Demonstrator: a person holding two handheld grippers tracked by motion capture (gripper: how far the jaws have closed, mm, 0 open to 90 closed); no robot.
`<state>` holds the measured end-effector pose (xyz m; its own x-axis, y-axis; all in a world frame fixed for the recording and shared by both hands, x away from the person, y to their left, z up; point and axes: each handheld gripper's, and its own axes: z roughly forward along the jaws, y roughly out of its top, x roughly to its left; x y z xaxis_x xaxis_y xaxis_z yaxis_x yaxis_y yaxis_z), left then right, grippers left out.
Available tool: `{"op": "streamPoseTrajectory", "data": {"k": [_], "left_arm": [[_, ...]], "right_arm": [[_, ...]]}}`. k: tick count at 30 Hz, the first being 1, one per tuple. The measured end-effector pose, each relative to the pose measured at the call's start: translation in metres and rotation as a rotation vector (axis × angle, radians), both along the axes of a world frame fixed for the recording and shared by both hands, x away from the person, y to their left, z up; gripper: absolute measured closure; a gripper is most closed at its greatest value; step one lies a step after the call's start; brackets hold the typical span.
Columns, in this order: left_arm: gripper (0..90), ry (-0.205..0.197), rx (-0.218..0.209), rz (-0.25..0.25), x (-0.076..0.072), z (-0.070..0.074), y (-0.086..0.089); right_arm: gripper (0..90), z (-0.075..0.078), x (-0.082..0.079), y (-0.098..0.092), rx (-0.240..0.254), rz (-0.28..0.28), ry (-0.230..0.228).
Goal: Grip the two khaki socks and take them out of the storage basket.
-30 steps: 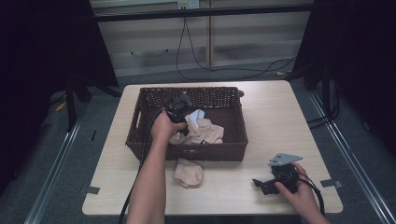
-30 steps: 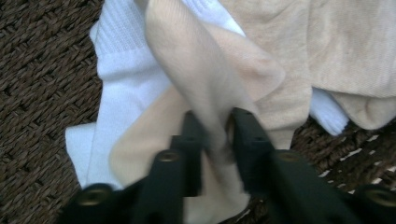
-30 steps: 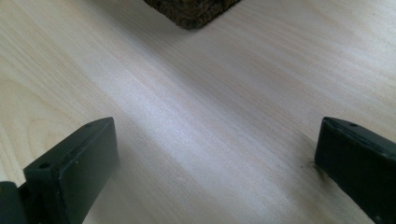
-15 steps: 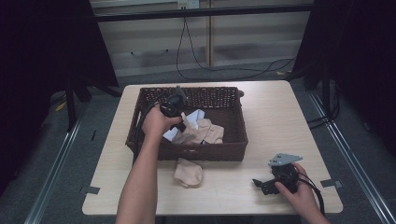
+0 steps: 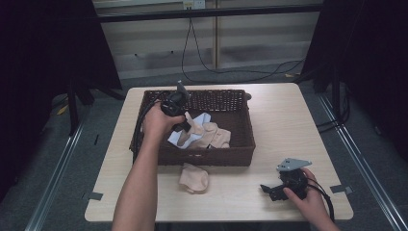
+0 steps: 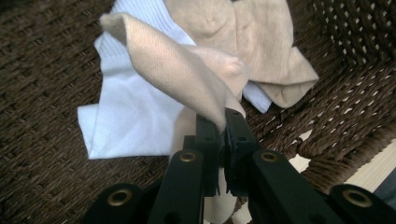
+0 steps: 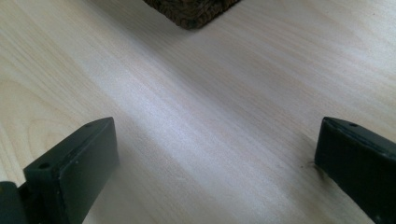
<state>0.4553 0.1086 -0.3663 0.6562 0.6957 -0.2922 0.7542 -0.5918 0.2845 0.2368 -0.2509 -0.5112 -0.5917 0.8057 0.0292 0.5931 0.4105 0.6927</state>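
Fingers (image 6: 212, 140) of your left gripper (image 6: 223, 140) clenched on beige sock (image 6: 177, 70) — lifting from basket (image 5: 243, 151). Next: carry to table (image 5: 284, 110). Right gripper (image 7: 215, 154) spread, idle.

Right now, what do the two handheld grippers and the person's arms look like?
Both grippers are black. The left gripper has two flat black fingers with brass-coloured rivets at the joints, and a black cable trails from it. The right gripper carries a grey three-cornered plate on top; its fingers are square, matte black blocks. Both forearms are bare, no sleeves.
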Motion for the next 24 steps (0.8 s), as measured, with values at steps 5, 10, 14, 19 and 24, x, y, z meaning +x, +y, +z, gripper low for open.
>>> {"op": "streamPoseTrajectory", "data": {"k": [5,10,14,19,24], "left_arm": [[86.6,0.006,0.020,0.001,-0.003,0.013,0.003],[86.8,0.002,0.046,-0.002,-0.006,0.027,0.006],[87.0,-0.006,0.058,-0.015,-0.012,0.045,0.006],[87.4,0.007,0.058,-0.017,-0.018,0.060,0.005],[87.5,0.019,0.061,-0.021,-0.023,0.070,0.006]], "right_arm": [[0.0,0.000,0.000,0.000,0.000,0.001,-0.002],[0.0,0.000,0.000,0.000,-0.001,0.005,-0.004],[0.0,0.000,0.000,0.000,-0.001,0.005,-0.006],[0.0,0.000,0.000,0.000,-0.001,0.002,-0.003],[0.0,0.000,0.000,0.000,-0.002,0.004,-0.005]]}}
